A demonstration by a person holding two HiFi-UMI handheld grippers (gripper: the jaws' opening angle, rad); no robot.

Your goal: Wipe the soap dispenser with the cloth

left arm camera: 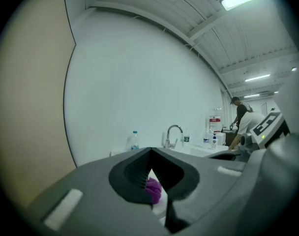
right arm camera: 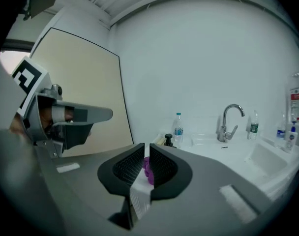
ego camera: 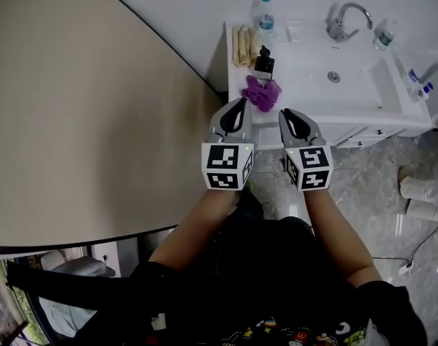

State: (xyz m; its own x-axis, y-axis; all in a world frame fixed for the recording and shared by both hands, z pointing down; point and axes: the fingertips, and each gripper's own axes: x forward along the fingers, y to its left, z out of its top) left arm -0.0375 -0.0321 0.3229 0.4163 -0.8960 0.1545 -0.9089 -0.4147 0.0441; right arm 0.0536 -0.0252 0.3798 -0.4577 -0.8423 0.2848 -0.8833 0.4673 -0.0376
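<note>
A black soap dispenser (ego camera: 264, 65) stands on the left side of the white sink counter (ego camera: 305, 117), and its pump top shows in the right gripper view (right arm camera: 168, 140). A crumpled purple cloth (ego camera: 261, 92) lies just in front of it, near the counter's front edge. Both grippers hover side by side short of that edge. The left gripper (ego camera: 240, 105) is shut and empty, its tips pointing at the cloth (left arm camera: 153, 190). The right gripper (ego camera: 284, 114) is also shut on nothing, and a sliver of cloth (right arm camera: 148, 170) shows past its jaws.
A water bottle (ego camera: 264, 16), a faucet (ego camera: 341, 20) and the basin (ego camera: 334, 74) lie behind and to the right. Beige rolls (ego camera: 244, 45) sit at the counter's back left. A beige partition (ego camera: 75, 107) stands at left. A person (left arm camera: 240, 114) works far off.
</note>
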